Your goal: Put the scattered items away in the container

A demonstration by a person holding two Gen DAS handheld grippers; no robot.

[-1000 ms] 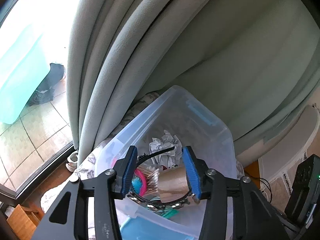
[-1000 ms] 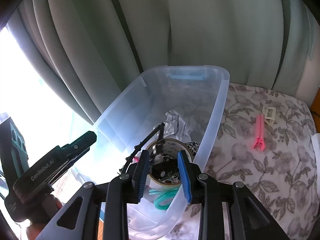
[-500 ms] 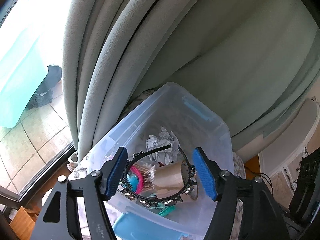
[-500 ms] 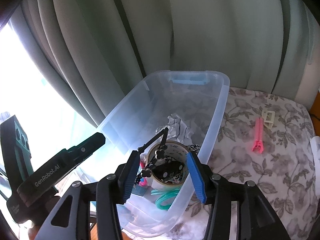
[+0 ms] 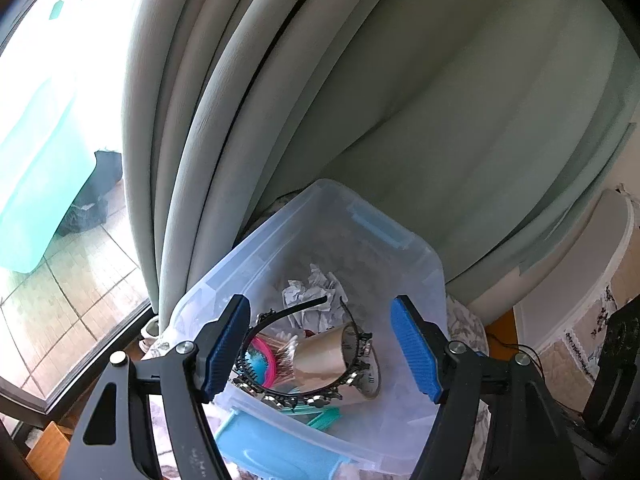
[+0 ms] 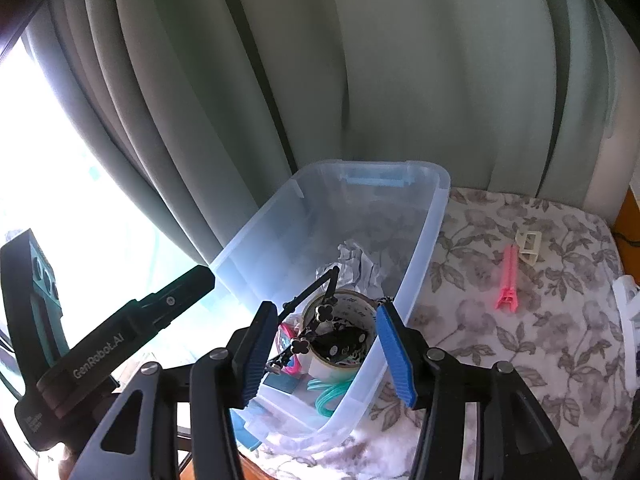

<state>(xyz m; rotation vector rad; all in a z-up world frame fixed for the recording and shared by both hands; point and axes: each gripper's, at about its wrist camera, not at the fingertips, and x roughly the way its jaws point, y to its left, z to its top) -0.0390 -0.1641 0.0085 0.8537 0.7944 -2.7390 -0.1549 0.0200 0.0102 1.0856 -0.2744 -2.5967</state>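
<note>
Left wrist view: my left gripper (image 5: 326, 352) was pinching the tape roll (image 5: 320, 360); now its jaws are spread.
Tape roll: I see it inside the container (image 6: 420, 256).
Right gripper (image 6: 326, 354): also widened, empty.
Remaining: pink clip (image 6: 507, 280) lies outside.

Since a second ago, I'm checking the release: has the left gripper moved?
Yes. The left gripper has opened wide and drawn back above the bin; its fingers, then closed around the headband, now stand clear of it.
</note>
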